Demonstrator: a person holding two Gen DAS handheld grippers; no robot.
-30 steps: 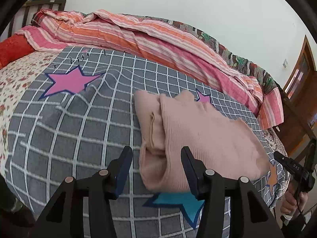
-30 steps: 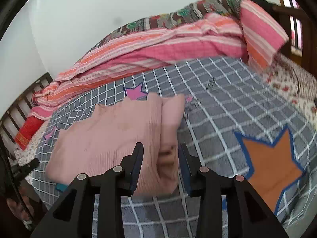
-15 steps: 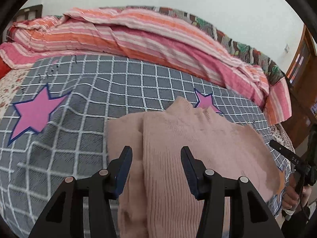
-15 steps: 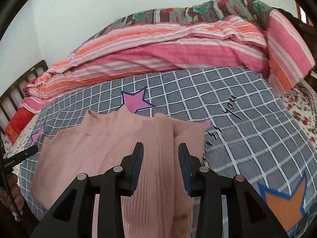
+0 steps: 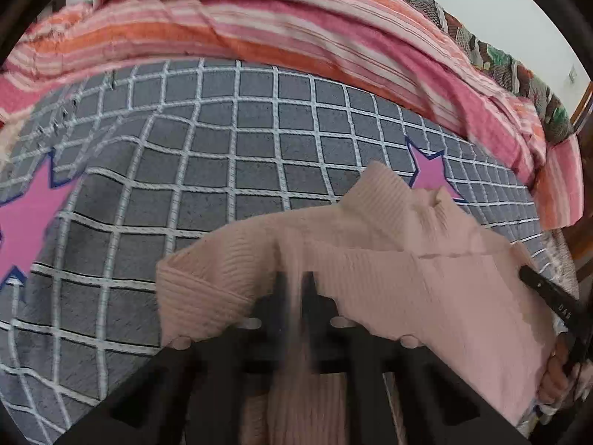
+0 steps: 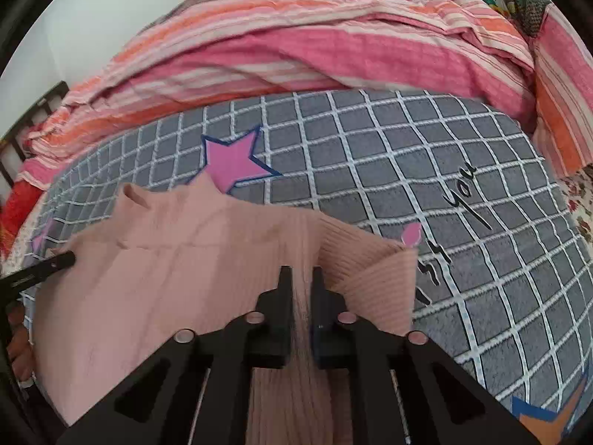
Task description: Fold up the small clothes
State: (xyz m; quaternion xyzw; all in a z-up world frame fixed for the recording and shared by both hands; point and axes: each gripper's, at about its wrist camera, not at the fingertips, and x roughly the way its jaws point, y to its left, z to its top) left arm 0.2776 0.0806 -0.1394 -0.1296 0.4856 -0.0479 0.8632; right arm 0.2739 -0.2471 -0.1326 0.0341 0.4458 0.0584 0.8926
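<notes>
A pale pink ribbed knit sweater (image 5: pixel 407 259) lies on the grey checked blanket (image 5: pixel 222 170), its sleeves folded inward and its collar pointing away. My left gripper (image 5: pixel 295 289) is shut on the sweater's near hem at the left side and lifts it. My right gripper (image 6: pixel 301 285) is shut on the sweater (image 6: pixel 178 278) at its right near hem. The lifted hem hangs in front of both cameras. Each gripper's tip shows at the edge of the other's view.
The grey blanket (image 6: pixel 407 170) has white grid lines, pink stars and black lettering. A rumpled pink and orange striped quilt (image 5: pixel 296 37) lies along the far side against the wall. A dark wooden headboard (image 6: pixel 22 126) stands at the left.
Both grippers moved in over the sweater's near hem and closed on it. The hem is now raised toward the cameras; the sweater fills the lower views.
</notes>
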